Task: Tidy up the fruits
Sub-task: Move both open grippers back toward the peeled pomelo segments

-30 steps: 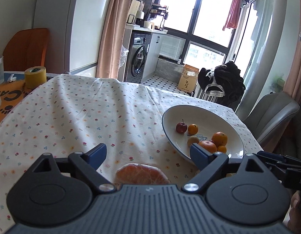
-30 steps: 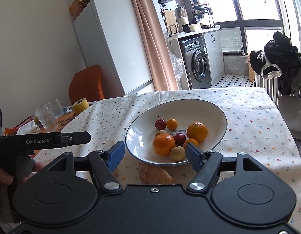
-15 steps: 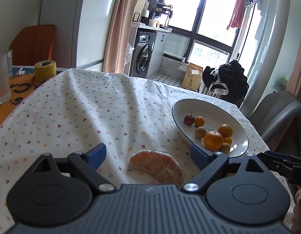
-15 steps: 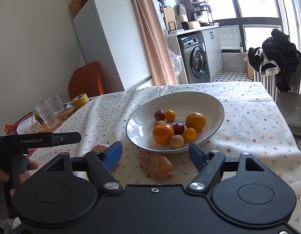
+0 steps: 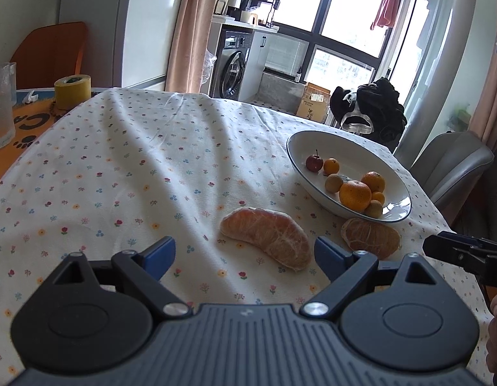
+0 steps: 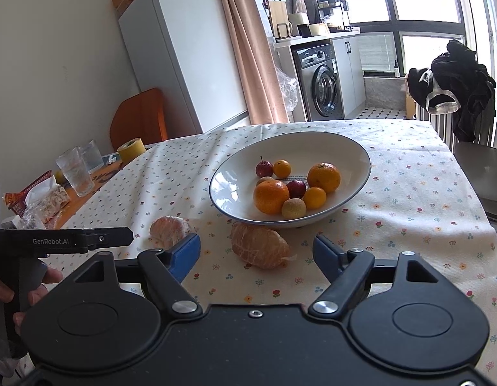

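Left wrist view showed my left claw (image 5: 243, 257) released, empty, lined up behind one peeled segment (image 5: 267, 237) on the bench (image 5: 120, 160). My right claw (image 6: 256, 254) was likewise spread, framing the second segment (image 6: 259, 245) beside the bowl (image 6: 351, 151), presumably for pickup.

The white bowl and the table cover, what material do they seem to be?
The bowl looks like glazed ceramic: glossy white with window reflections and a thin dark rim line. The table cover looks like thin woven cloth, matte, with printed small flowers and soft creases; the exact fibre cannot be told.

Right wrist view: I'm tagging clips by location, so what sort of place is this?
Likely a home dining area beside a kitchen: cloth-covered table, white fridge, washing machine under a counter.
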### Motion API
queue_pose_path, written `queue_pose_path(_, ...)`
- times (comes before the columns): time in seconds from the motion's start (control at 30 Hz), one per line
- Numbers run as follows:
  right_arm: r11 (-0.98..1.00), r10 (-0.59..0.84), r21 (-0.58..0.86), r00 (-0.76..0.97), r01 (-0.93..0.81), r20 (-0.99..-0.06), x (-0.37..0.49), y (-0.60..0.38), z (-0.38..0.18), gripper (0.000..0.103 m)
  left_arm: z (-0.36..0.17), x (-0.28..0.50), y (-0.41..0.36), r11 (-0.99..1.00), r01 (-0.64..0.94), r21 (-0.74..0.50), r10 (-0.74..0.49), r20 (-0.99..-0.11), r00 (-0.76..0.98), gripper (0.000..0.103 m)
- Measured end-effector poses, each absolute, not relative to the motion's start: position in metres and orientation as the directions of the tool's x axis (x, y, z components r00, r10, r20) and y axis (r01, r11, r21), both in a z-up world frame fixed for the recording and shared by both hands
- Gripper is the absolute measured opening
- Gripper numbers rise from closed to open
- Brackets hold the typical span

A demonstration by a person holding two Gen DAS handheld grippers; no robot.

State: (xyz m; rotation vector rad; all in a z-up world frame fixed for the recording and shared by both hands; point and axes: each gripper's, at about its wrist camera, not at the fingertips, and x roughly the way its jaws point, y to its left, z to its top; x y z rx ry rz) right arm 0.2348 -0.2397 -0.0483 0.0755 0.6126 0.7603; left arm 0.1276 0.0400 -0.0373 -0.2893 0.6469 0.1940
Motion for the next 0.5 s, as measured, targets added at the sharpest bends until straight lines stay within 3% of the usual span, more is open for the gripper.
queue_pose_path(0.5,0.742,0.649,0.295,0.533,-0.603,-0.543,0.250,-0.236,-0.070,0.079,-0.053,0.154,0.027,0.960,-0.218,-0.178,0.049,-0.658,0.751,0.092)
